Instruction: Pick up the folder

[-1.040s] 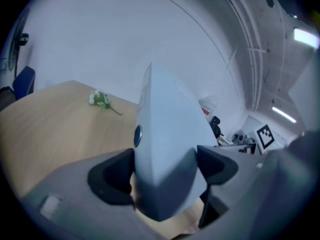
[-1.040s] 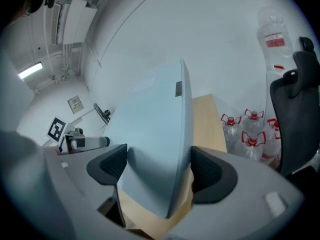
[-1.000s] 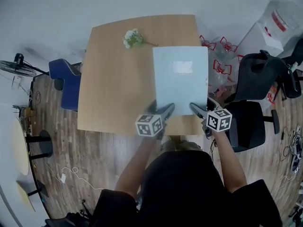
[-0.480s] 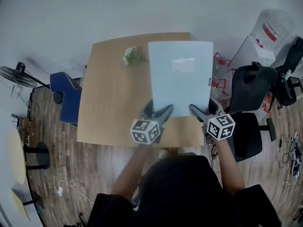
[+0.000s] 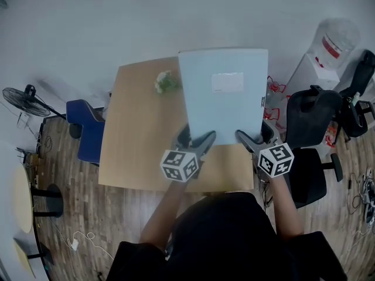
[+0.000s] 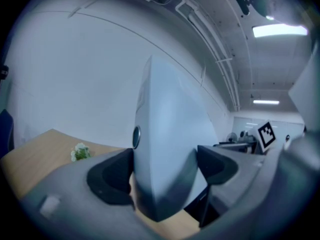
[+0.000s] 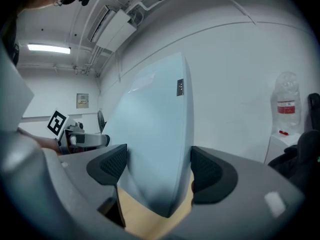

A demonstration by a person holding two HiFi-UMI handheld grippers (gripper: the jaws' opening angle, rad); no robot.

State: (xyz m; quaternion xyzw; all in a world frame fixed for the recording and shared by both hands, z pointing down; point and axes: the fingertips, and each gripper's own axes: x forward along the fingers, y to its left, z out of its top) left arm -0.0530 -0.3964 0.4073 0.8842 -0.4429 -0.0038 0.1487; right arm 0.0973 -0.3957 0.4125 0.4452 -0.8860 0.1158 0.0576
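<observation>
— Jaws first, please: how do they stand on the left gripper (image 6: 162, 171)?
— They are closed on the folder (image 6: 167, 129). The two dark pads (image 6: 112, 176) press its lower edge from both sides, near one corner, and the folder stands upright between them.
— And the right gripper (image 7: 157, 171)?
— The same. Its jaws are clamped on the other lower corner of this folder, one pad on each face.
— Where is the folder compared to the table (image 5: 135, 133)?
— In the head view the person holds it up in front, and it covers the far right corner of the table. In both gripper views a bit of the wooden top shows under its lower edge, so it seems not to rest on the table. The folder is pale blue, with a white label (image 5: 227, 82) on its upper half.
— What lies on the table?
— A small bunch of white flowers (image 5: 166, 82), near the far edge, just left of the folder.
— And around the table?
— A blue chair (image 5: 87, 130) stands beside the left edge and a black office chair (image 5: 313, 113) beside the right edge. A water bottle (image 5: 334, 40) is farther right, by the wall. A fan (image 5: 20, 95) stands on the floor, well apart at the left.
</observation>
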